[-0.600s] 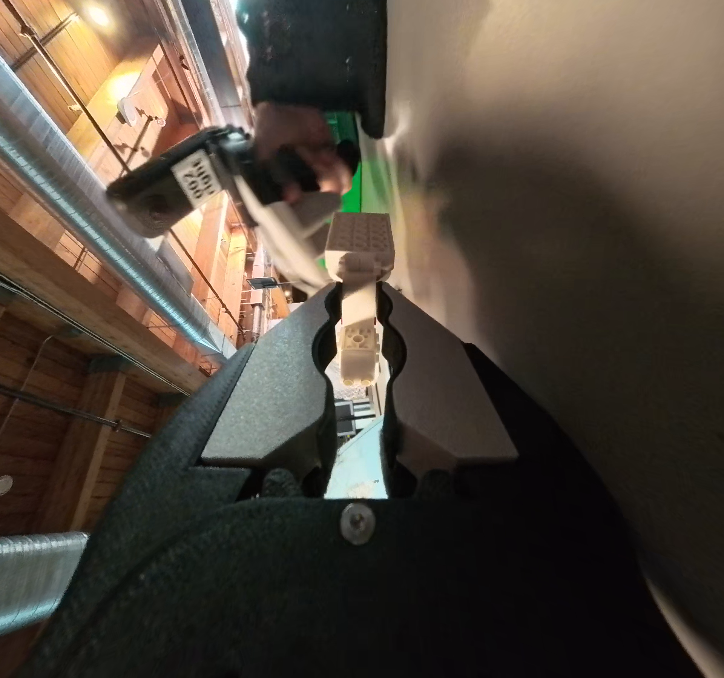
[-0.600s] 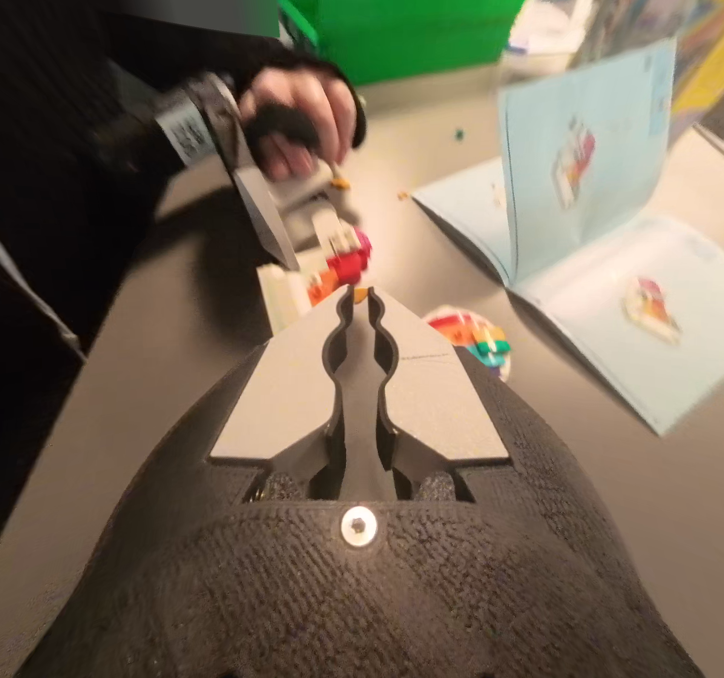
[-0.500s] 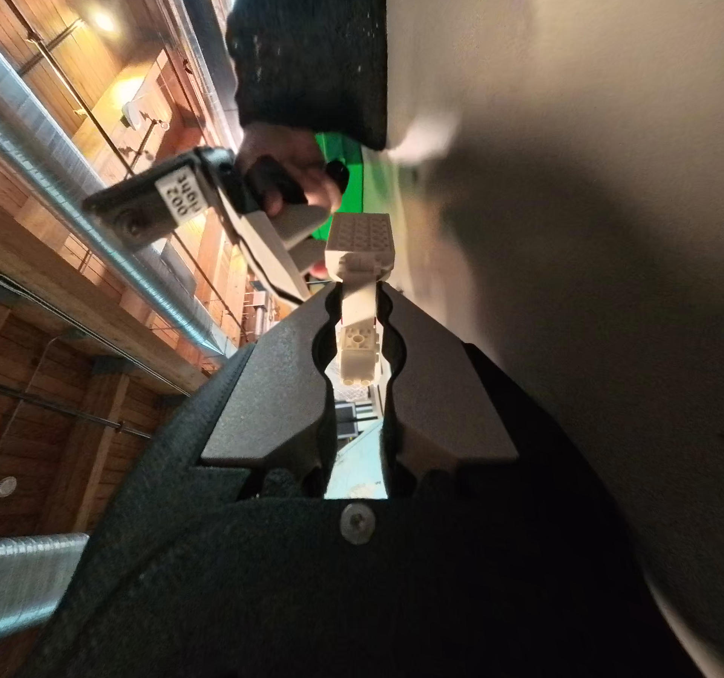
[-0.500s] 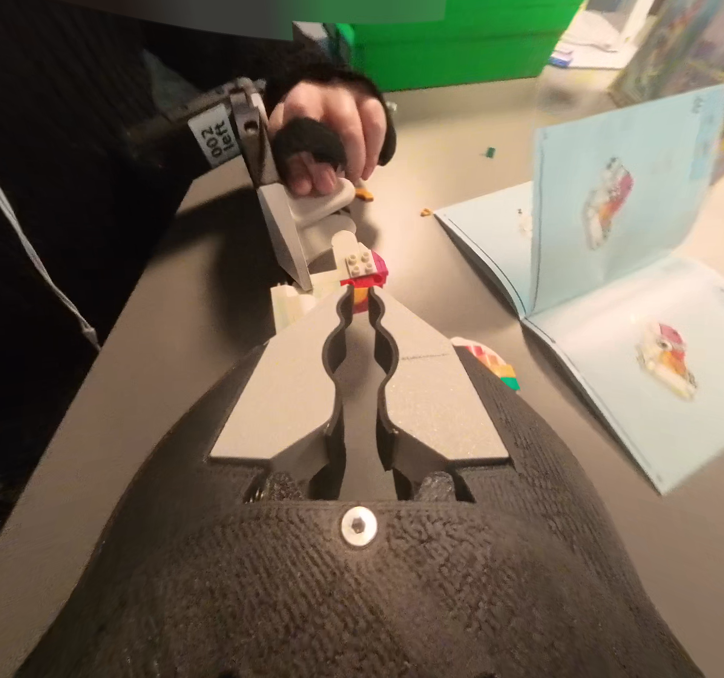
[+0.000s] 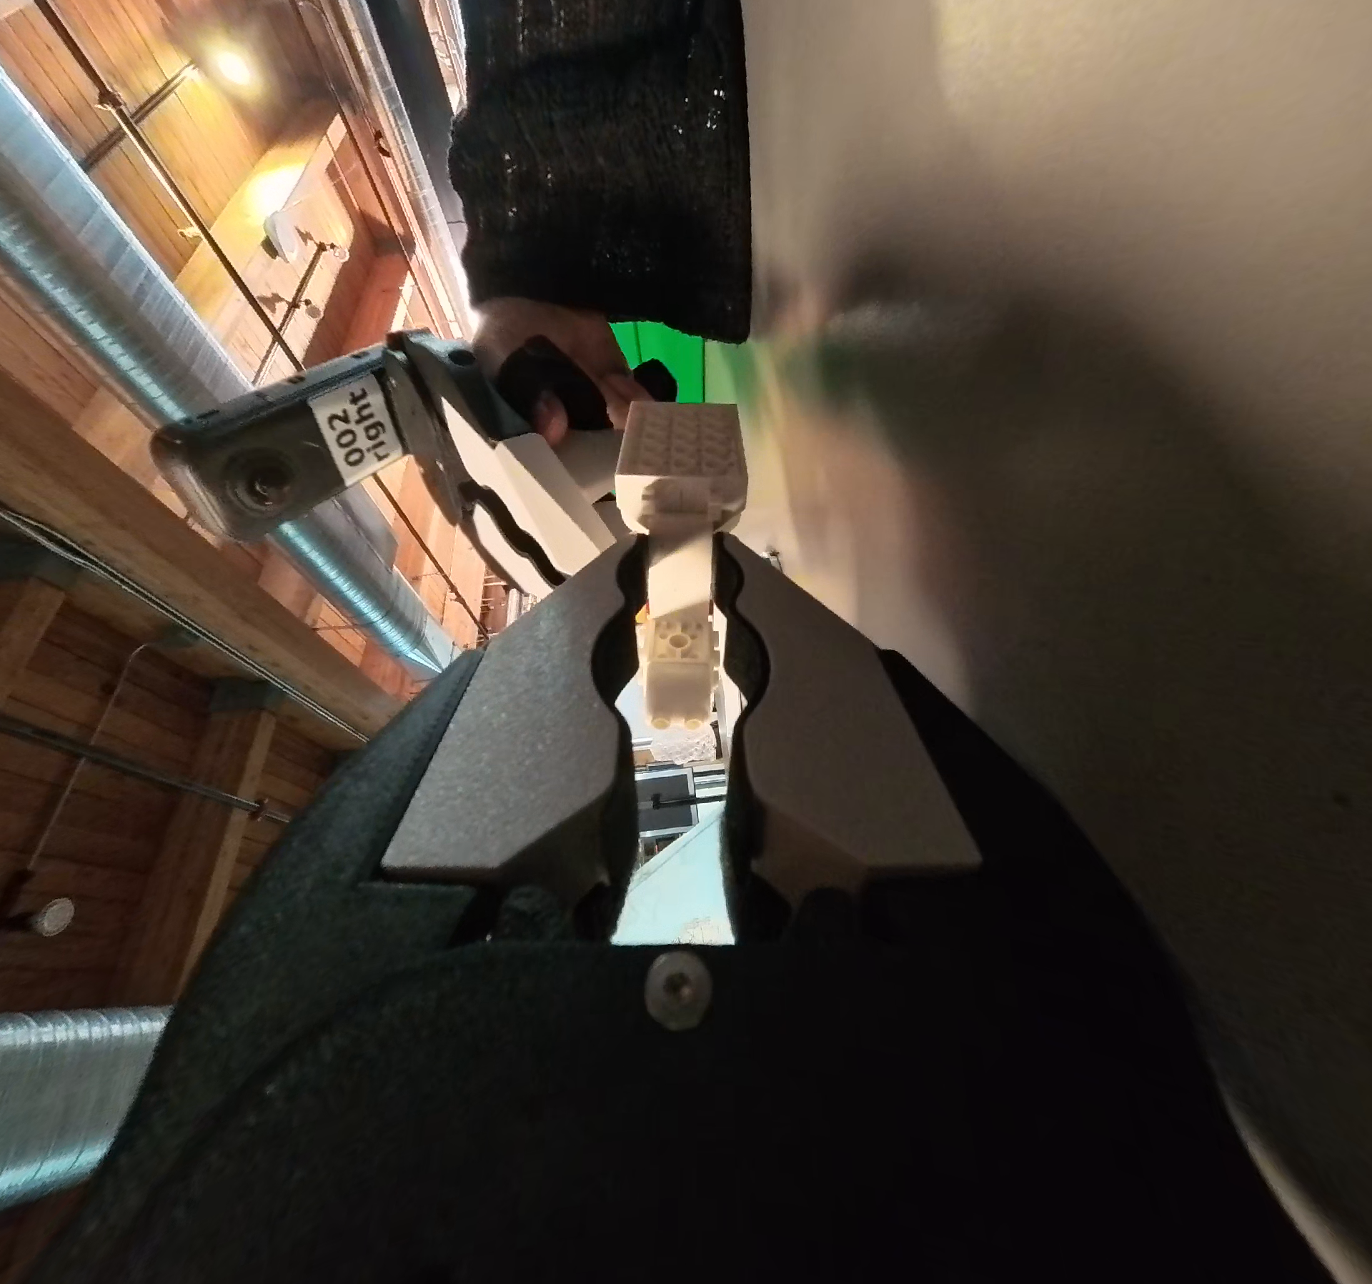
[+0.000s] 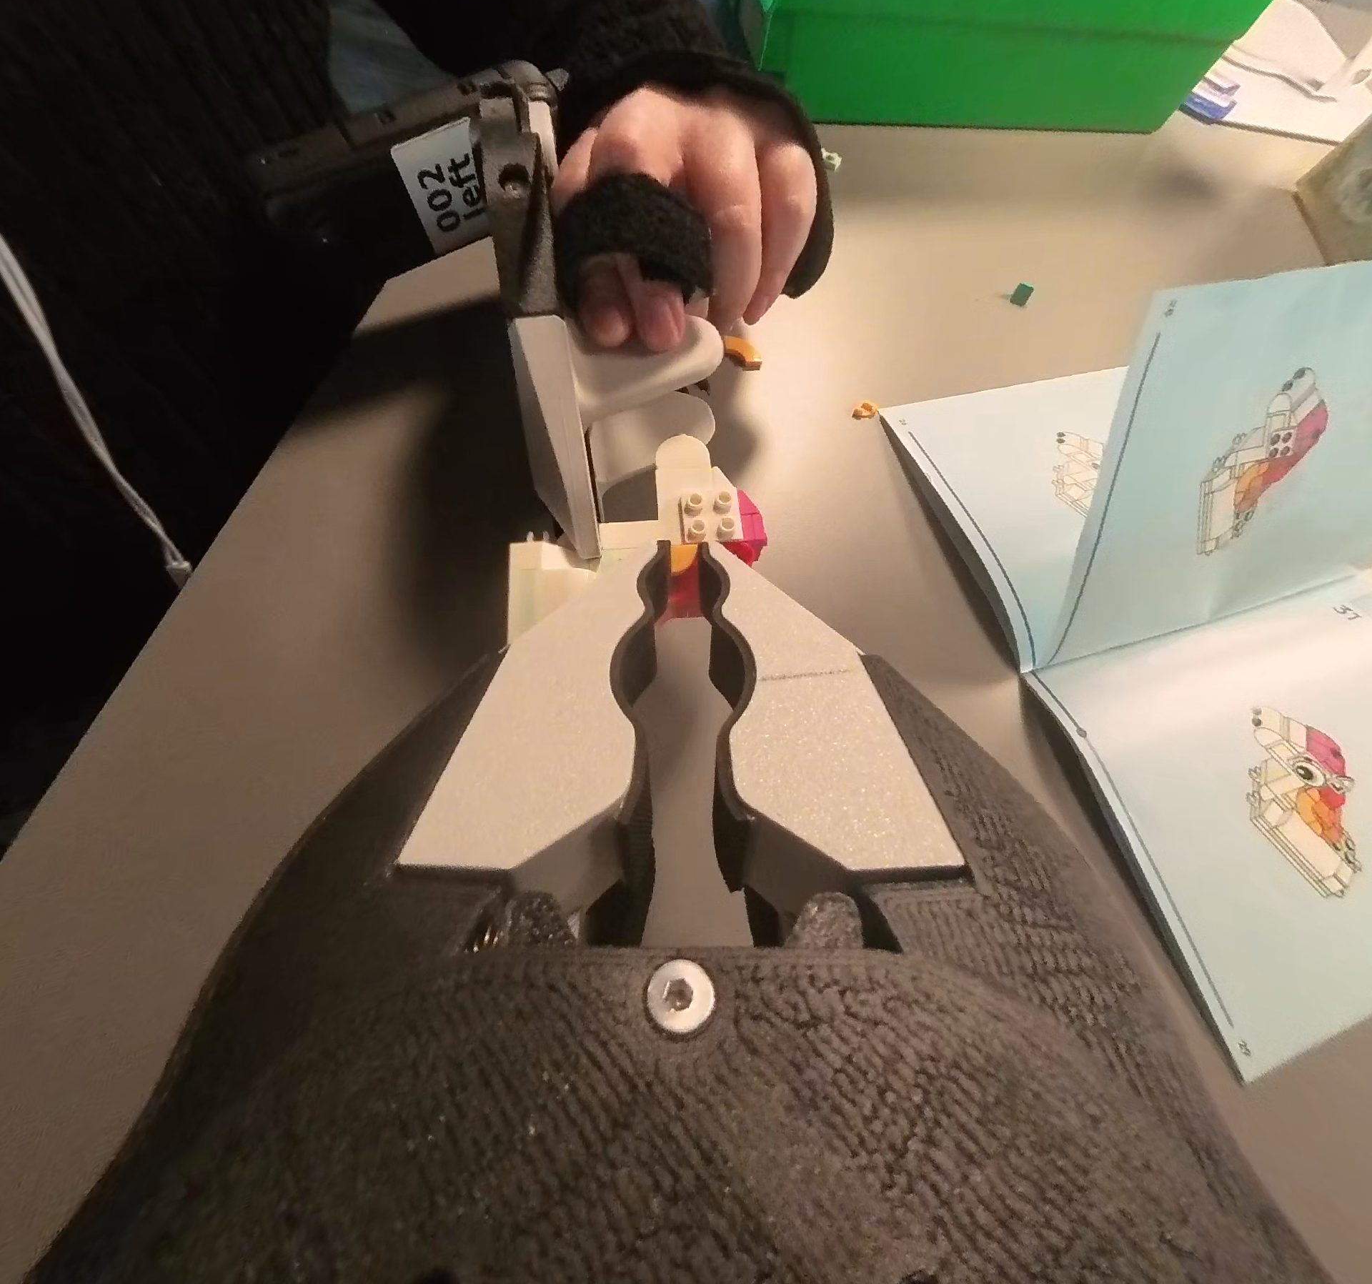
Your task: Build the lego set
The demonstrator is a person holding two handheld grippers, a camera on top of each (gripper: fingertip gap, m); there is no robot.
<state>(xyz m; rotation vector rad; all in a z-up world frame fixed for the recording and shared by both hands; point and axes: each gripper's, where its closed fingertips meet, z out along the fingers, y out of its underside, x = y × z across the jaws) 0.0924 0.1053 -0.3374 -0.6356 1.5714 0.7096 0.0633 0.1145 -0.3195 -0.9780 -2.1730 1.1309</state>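
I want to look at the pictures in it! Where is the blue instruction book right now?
In the right wrist view the blue instruction book lies open on the grey table, on the picture's right, beside the lego model and nearer than the green bin.

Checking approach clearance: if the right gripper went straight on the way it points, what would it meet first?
The right gripper would first meet the lego model held by the left gripper: its orange and pink bricks sit right at the jaws' tips, possibly touching; depth is unclear.

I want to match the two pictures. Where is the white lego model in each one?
Left wrist view: the white lego model sits centre, gripped between the near tongs.
Right wrist view: the same model is upper centre, just past the tongs' tips.
Shared landmark: the green plastic bin.
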